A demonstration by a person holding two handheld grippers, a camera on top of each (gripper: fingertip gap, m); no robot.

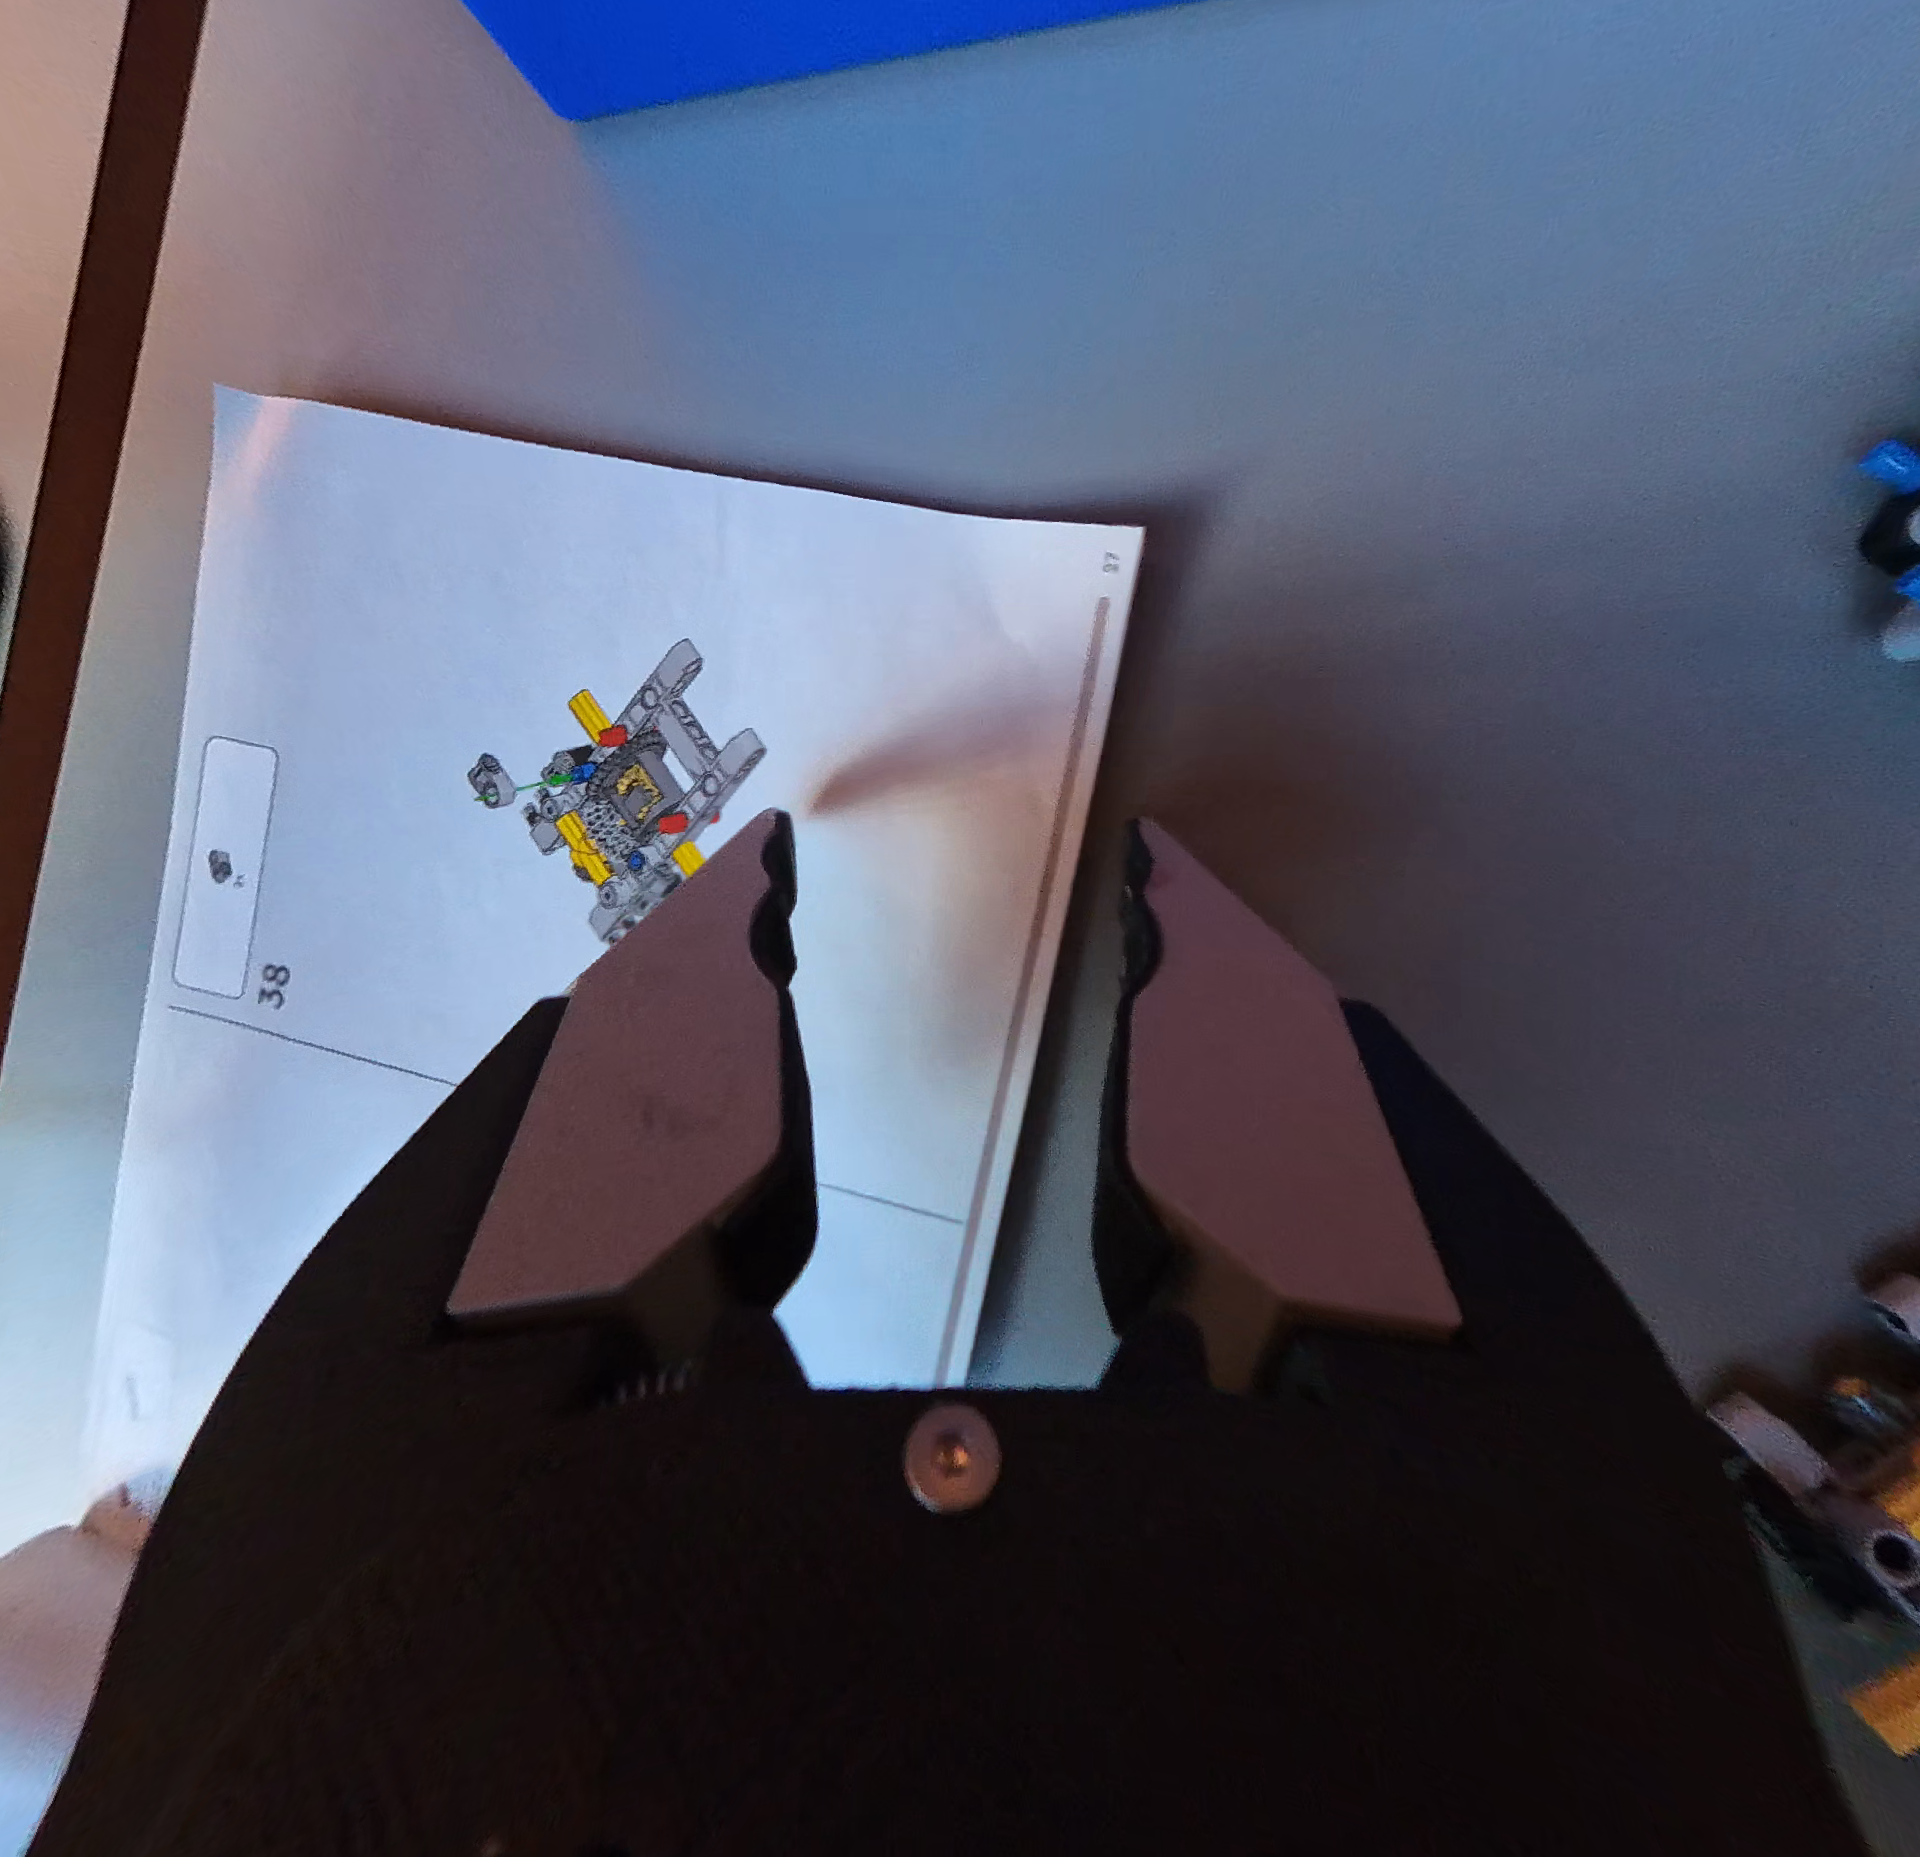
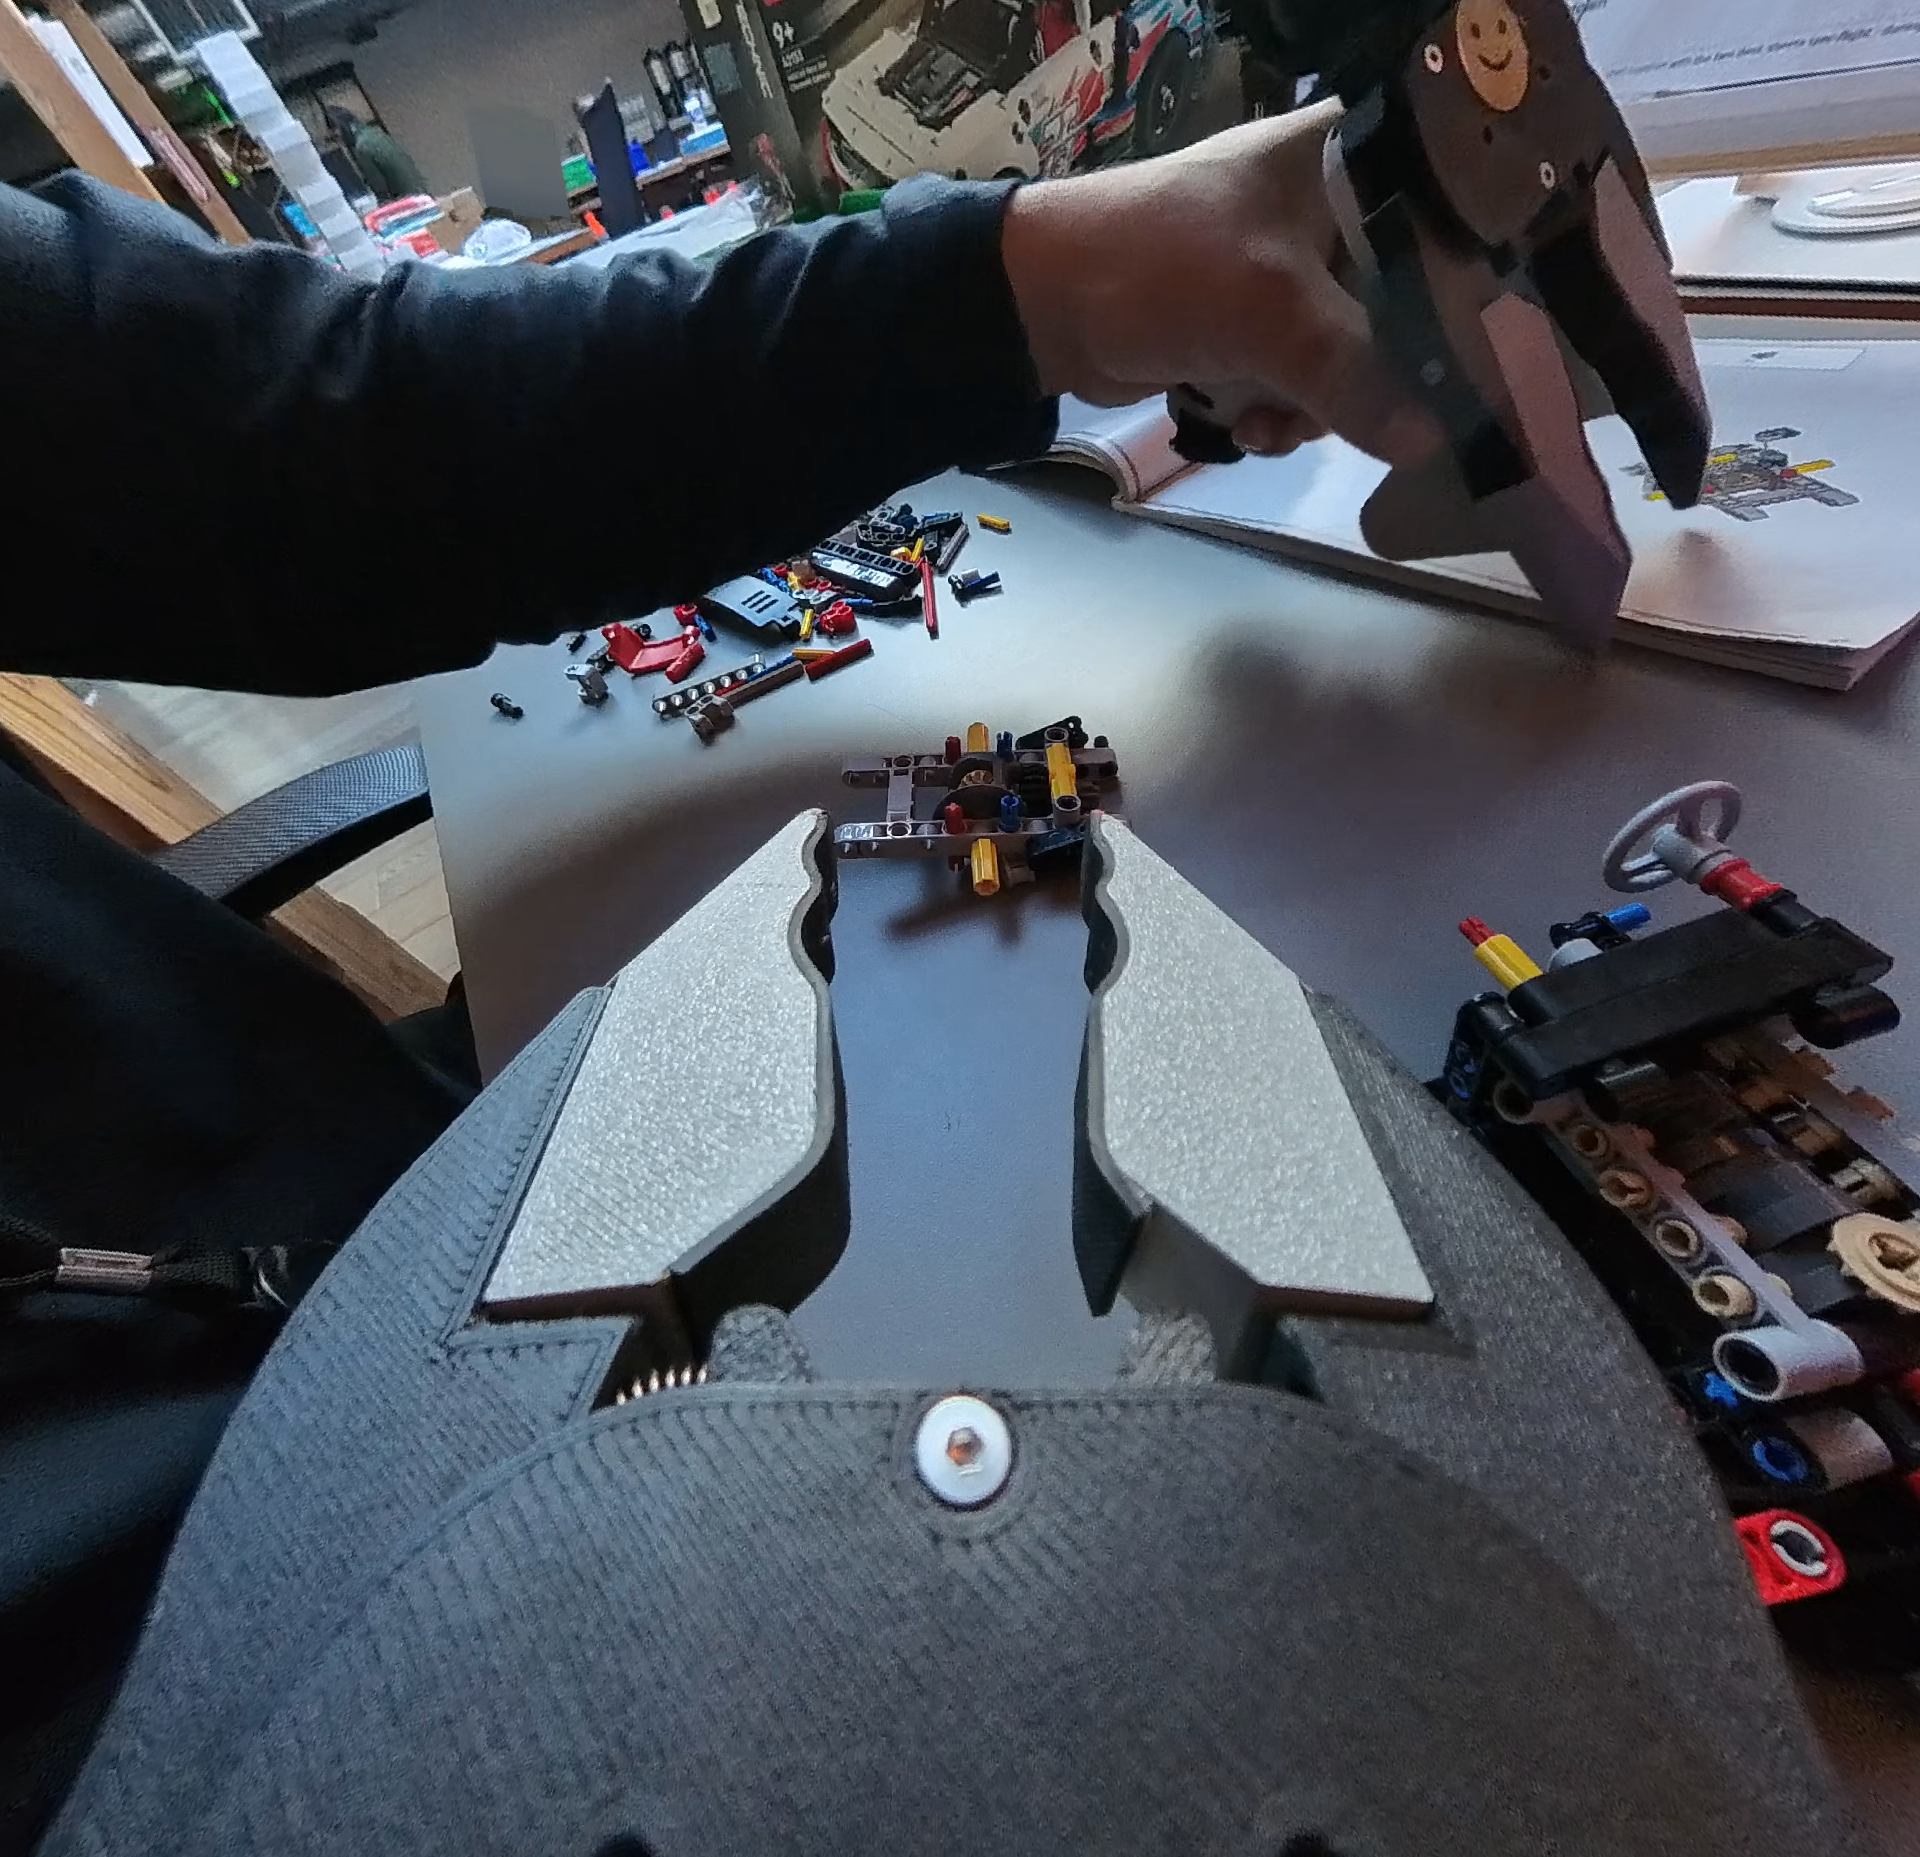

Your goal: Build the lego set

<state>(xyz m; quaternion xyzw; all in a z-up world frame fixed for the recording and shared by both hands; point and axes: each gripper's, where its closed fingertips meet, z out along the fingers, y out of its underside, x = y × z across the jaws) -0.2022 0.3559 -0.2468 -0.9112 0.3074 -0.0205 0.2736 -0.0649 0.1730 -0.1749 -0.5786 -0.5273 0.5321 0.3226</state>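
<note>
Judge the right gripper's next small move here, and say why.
Probably a short advance toward the small grey frame assembly. The right gripper is open and holds nothing; the assembly lies on the dark table just past its fingertips, roughly spanning the gap between them. The left gripper, also open, is off over the instruction booklet.

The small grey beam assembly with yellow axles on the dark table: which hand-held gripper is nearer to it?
Right. The right hand-held gripper is open just before the small grey beam assembly with yellow axles; the left hand-held gripper hangs farther off, over the open white instruction booklet.
</note>
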